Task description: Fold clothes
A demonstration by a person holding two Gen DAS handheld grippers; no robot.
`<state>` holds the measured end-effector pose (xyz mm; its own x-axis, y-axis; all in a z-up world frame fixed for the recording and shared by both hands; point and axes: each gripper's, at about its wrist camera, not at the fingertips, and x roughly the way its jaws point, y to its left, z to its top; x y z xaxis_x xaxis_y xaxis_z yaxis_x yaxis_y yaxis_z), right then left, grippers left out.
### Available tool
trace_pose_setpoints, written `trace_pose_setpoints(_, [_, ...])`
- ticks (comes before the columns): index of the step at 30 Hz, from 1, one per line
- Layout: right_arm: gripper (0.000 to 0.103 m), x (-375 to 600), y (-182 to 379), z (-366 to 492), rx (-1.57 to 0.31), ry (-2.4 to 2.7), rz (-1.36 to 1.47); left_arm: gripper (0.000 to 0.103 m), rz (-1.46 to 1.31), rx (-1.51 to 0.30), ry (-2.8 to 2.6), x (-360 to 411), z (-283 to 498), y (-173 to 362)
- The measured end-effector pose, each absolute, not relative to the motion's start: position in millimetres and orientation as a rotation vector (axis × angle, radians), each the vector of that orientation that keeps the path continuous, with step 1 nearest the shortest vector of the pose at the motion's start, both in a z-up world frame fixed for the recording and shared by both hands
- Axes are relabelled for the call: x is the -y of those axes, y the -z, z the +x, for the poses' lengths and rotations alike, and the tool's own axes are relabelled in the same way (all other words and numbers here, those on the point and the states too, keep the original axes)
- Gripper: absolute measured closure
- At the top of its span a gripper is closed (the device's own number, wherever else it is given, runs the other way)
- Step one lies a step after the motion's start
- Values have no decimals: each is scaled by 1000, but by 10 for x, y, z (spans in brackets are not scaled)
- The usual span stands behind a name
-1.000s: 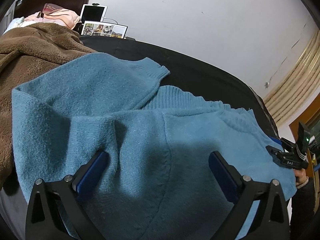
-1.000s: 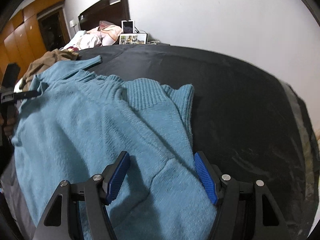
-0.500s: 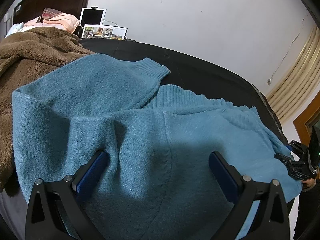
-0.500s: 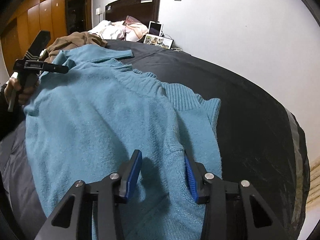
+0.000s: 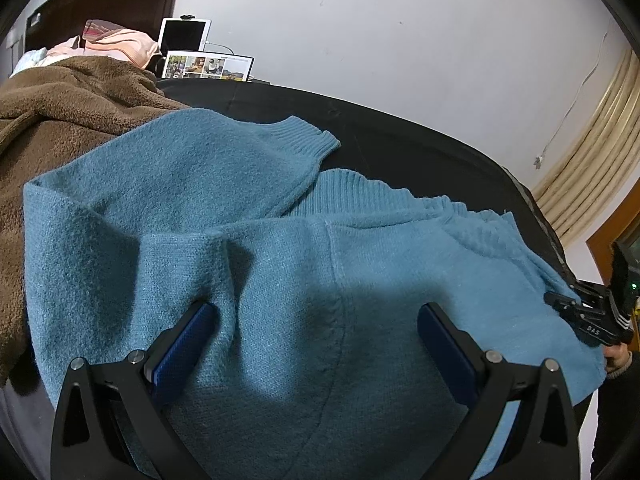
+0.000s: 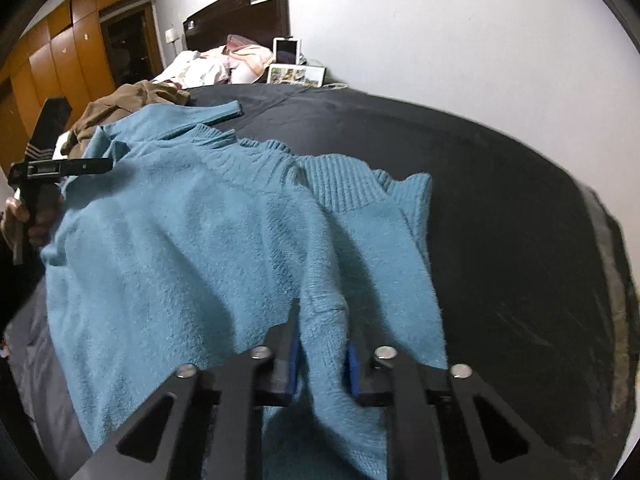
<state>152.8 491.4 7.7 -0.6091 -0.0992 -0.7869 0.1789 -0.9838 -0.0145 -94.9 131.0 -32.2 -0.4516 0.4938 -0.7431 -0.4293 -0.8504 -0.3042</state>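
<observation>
Right gripper (image 6: 322,354): jaws have just been closing and now stand nearly together, a raised ridge of the fuzzy teal-blue knitted sweater (image 6: 200,240) pinched between the blue pads. Left gripper (image 5: 316,344): jaws wide apart, pads resting down on the knit, nothing clamped; cloth lies flat between them.

Sweater lies spread on the black bedcover (image 6: 480,184), one ribbed-cuff sleeve (image 5: 240,160) laid across the body, ribbed hem at the far side. A brown fleece blanket (image 5: 60,112) lies just beside it, touching the sweater's left edge.

Step in hand, as I judge it: taking hold of the near edge, right side first. The next move calls for the left jaws to close on their own bunch of knit, then both to lift evenly and carry the edge over toward the hem.

Writing: small pale letters on the right gripper's body, seen from the left wrist, possibly "DAS"; not certain. A framed photo collage (image 5: 210,66) and a white tablet (image 5: 184,36) stand by the wall, no text legible.
</observation>
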Motion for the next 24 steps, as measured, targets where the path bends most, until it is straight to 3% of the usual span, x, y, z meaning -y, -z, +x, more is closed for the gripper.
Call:
trace_pose_setpoints(12, [90,-4582,-469,2143,-253,2961,1030,1,-1201,101,-2278,-1253,-1018,80])
trace_pose_setpoints(18, [90,-4367,-557,2468,-318,3007,923,1,-1057,-160,-2304,-1436,-1028,-196])
trace_pose_setpoints(24, [90,-4296,-513,2586,-333,3006,930,1,-936,-601,-2273,-1806,-1069,-107])
